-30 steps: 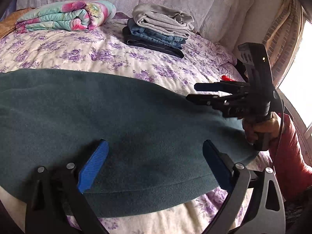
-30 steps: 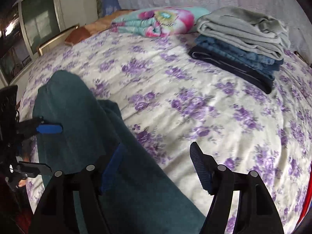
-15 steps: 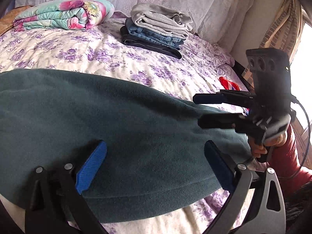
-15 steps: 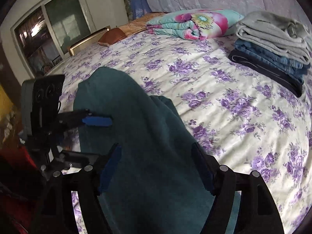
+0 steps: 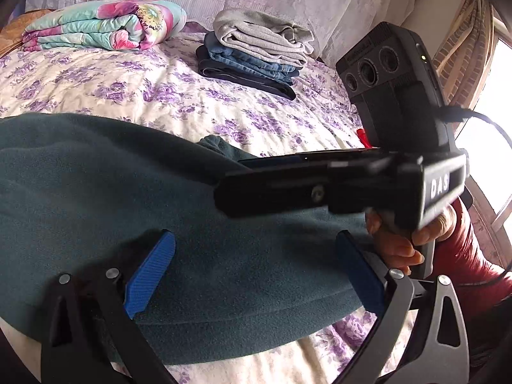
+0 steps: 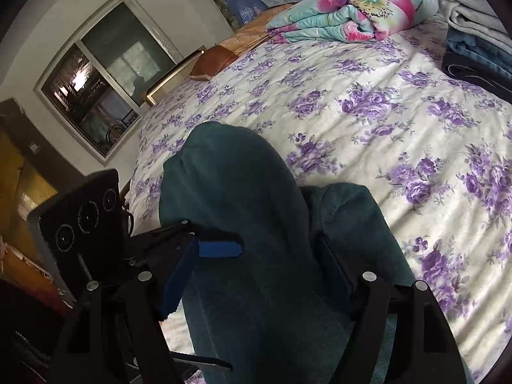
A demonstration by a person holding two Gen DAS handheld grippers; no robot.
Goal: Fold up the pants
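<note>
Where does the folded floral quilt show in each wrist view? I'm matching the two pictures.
Left wrist view: the floral quilt lies top left, at the far side of the bed.
Right wrist view: the quilt lies top, right of centre.
Shared landmark: the stack of folded clothes just right of it.

The pants (dark teal, fleecy) are laid flat along the near edge of the flowered bed, folded lengthwise, legs stacked; one end is seen rounded and slightly humped.
</note>
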